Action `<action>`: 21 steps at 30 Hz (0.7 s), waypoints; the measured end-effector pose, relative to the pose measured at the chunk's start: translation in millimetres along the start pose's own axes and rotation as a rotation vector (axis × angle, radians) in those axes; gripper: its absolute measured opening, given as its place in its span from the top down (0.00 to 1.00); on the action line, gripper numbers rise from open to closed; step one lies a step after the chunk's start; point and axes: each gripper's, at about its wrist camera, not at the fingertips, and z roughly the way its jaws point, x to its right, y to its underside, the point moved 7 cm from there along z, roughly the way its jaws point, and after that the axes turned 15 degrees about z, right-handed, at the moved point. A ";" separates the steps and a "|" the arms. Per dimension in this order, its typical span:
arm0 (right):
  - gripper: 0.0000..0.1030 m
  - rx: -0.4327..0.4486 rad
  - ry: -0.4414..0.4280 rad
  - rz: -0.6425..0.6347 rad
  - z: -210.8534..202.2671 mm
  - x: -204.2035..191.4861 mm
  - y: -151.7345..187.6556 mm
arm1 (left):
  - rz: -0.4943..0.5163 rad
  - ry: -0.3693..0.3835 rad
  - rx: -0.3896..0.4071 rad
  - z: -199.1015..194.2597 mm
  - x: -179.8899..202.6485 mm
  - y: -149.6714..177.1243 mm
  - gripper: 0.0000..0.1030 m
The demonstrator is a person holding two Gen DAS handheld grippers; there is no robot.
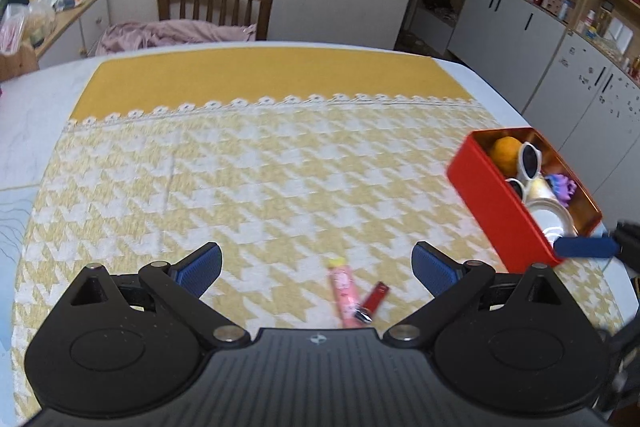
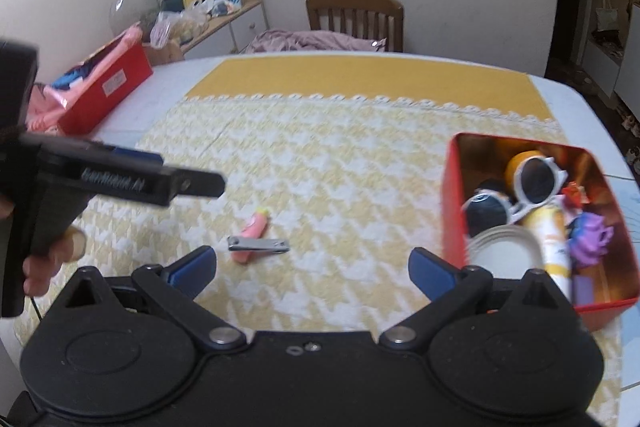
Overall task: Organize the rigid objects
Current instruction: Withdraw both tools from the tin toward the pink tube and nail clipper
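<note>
A red tin box (image 1: 494, 203) (image 2: 452, 203) sits at the right of the yellow houndstooth cloth. It holds white sunglasses (image 2: 532, 187), an orange ball (image 1: 505, 151), a purple toy (image 2: 590, 233), a white lid (image 2: 506, 253) and a yellow tube (image 2: 554, 239). On the cloth lie a pink tube (image 1: 343, 291) (image 2: 252, 231) and a nail clipper (image 1: 373, 302) (image 2: 259, 245), touching each other. My left gripper (image 1: 316, 263) is open and empty just above them. My right gripper (image 2: 312, 267) is open and empty, left of the box.
The left gripper's body (image 2: 100, 179) shows at the left of the right wrist view. A red box with pink cloth (image 2: 104, 87) stands at the table's far left. A wooden chair (image 1: 215, 5) with pink fabric stands behind the table. Cabinets (image 1: 520, 23) line the right wall.
</note>
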 end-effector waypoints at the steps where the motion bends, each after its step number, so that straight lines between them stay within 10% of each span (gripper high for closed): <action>1: 0.01 -0.005 0.000 -0.004 5.0 -3.9 1.7 | -0.011 0.006 -0.007 4.1 -4.1 0.4 0.01; 17: 0.25 -0.078 0.008 -0.134 66.8 -47.9 15.8 | 0.018 0.034 -0.084 53.5 -5.4 11.0 0.04; 21: 0.25 -0.095 -0.004 -0.169 76.3 -54.6 19.1 | 0.044 0.070 -0.105 60.1 5.1 14.4 0.26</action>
